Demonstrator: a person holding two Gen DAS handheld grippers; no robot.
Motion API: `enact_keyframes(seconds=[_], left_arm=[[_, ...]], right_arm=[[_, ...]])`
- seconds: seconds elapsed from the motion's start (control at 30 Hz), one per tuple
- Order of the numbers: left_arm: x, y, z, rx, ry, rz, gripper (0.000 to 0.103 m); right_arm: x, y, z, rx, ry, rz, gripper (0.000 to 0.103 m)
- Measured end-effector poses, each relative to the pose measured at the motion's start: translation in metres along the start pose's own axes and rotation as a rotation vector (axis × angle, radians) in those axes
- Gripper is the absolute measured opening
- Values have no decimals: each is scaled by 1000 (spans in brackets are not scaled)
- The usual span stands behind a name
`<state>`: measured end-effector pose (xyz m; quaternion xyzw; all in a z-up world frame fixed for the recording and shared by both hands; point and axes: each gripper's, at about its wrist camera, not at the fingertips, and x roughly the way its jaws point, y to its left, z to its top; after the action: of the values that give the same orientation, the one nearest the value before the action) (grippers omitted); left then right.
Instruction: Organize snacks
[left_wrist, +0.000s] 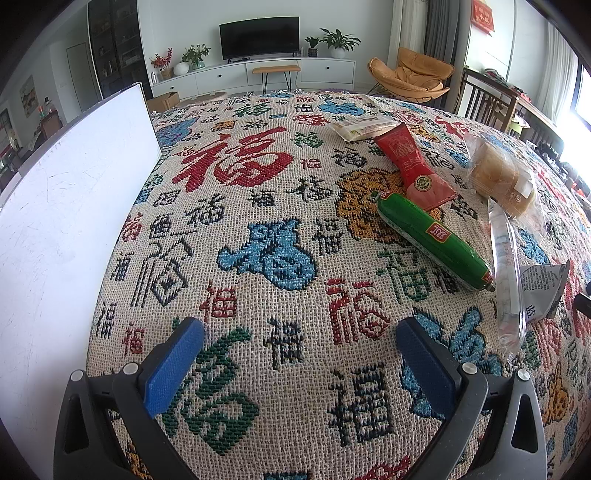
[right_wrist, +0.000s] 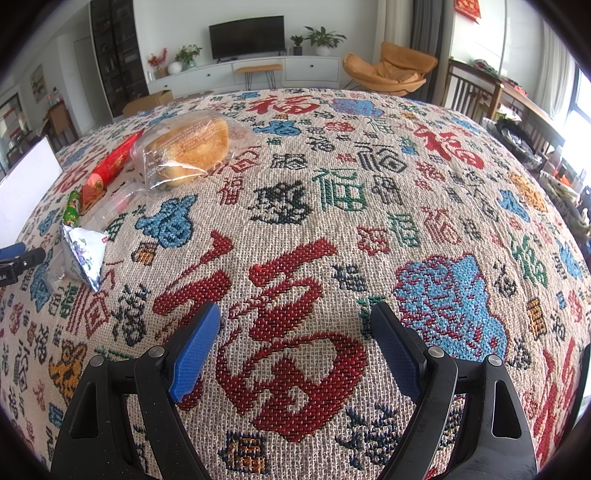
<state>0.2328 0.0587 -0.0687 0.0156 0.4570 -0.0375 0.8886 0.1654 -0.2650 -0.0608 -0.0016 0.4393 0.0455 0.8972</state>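
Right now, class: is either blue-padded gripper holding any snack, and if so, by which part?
Nothing is held. The left gripper and right gripper are both open above the patterned woven tablecloth.

White bin (left_wrist: 66, 206) cut off at left edge (contents unseen).

left wrist view: low over the surface (left_wrist: 280, 236), looks forward along its blue fingers (left_wrist: 173, 365), faces the TV wall (left_wrist: 259, 37); white board (left_wrist: 66, 206) close at left, snacks near at right.
right wrist view: same low forward look past its fingers (right_wrist: 195, 354), same TV wall (right_wrist: 246, 36) ahead; set further right, snacks at far left.
shared: green sausage (left_wrist: 432, 240) (right_wrist: 72, 206), red packet (left_wrist: 413, 162) (right_wrist: 110, 162), bagged bread (left_wrist: 502, 177) (right_wrist: 188, 147), silver packet (left_wrist: 543, 288) (right_wrist: 83, 254), orange chair (left_wrist: 410, 75) (right_wrist: 388, 68).
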Motion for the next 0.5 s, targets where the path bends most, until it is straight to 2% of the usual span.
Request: enact_keyframes(seconds=[0.5], left_arm=[[0,0,0,0,0,0,103]], right_arm=[[1,0,0,1,0,1,86]])
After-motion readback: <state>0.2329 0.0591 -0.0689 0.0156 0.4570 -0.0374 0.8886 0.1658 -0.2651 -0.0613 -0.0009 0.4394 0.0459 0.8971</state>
